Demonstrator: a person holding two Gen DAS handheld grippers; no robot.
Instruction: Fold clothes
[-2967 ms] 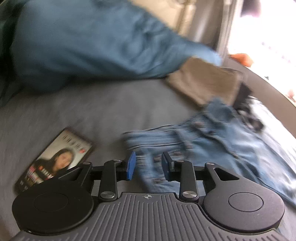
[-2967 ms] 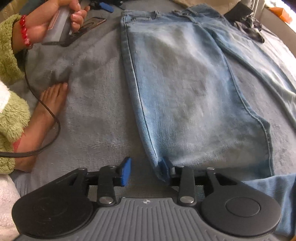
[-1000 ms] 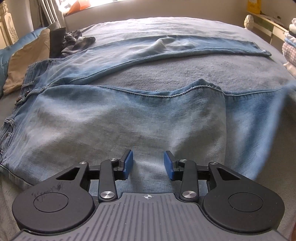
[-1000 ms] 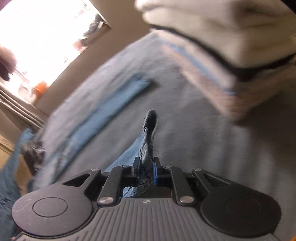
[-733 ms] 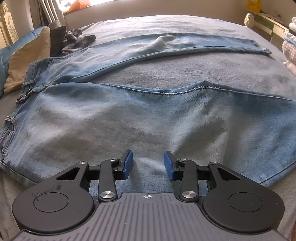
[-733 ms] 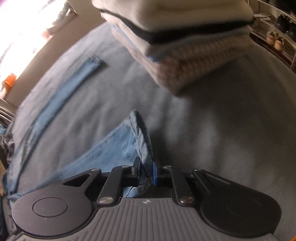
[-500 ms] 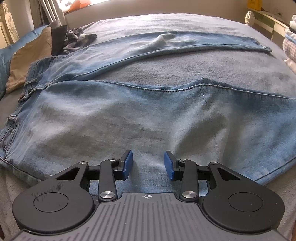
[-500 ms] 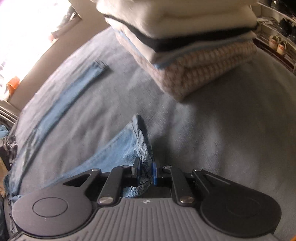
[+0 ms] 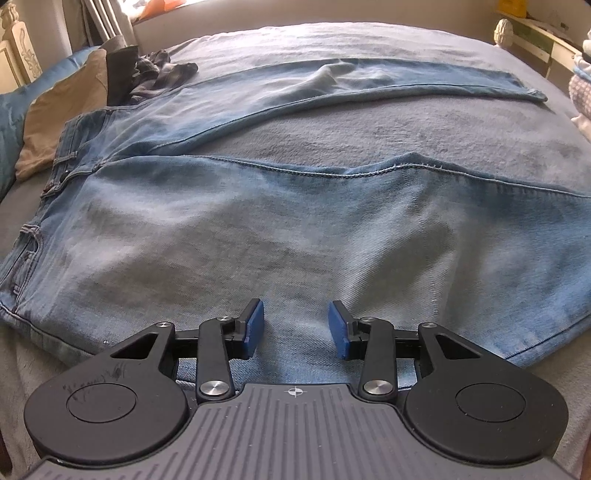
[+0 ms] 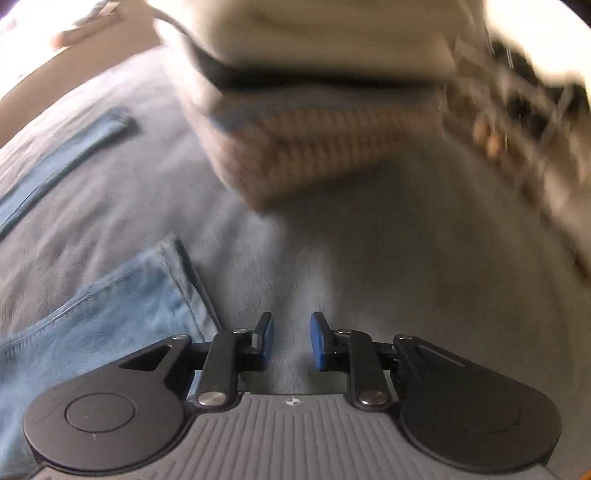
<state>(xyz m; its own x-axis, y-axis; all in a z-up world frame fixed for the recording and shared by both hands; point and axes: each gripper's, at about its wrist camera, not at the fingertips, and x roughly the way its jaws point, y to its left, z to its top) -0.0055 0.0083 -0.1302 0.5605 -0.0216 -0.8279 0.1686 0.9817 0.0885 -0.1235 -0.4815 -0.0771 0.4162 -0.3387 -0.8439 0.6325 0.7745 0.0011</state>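
Note:
A pair of light blue jeans (image 9: pixel 258 229) lies spread flat on a grey bed cover (image 9: pixel 369 125), waistband at the left, legs running right. The far leg (image 9: pixel 369 81) lies apart from the near one. My left gripper (image 9: pixel 295 328) is open and empty, low over the near leg's lower edge. In the right wrist view the near leg's hem (image 10: pixel 122 302) lies flat on the cover at the left. My right gripper (image 10: pixel 291 341) is open and empty, just right of that hem. The far leg's hem (image 10: pixel 74 155) shows further back.
A stack of folded clothes (image 10: pixel 314 129) stands on the bed right ahead of the right gripper, blurred. A tan garment (image 9: pixel 62 110), a blue one (image 9: pixel 11 118) and dark crumpled cloth (image 9: pixel 155 77) lie past the waistband. A shelf (image 9: pixel 535 33) stands at the far right.
My right gripper has opened and let go of the near leg's hem, which now lies flat on the bed. The left gripper has stayed open over the near leg.

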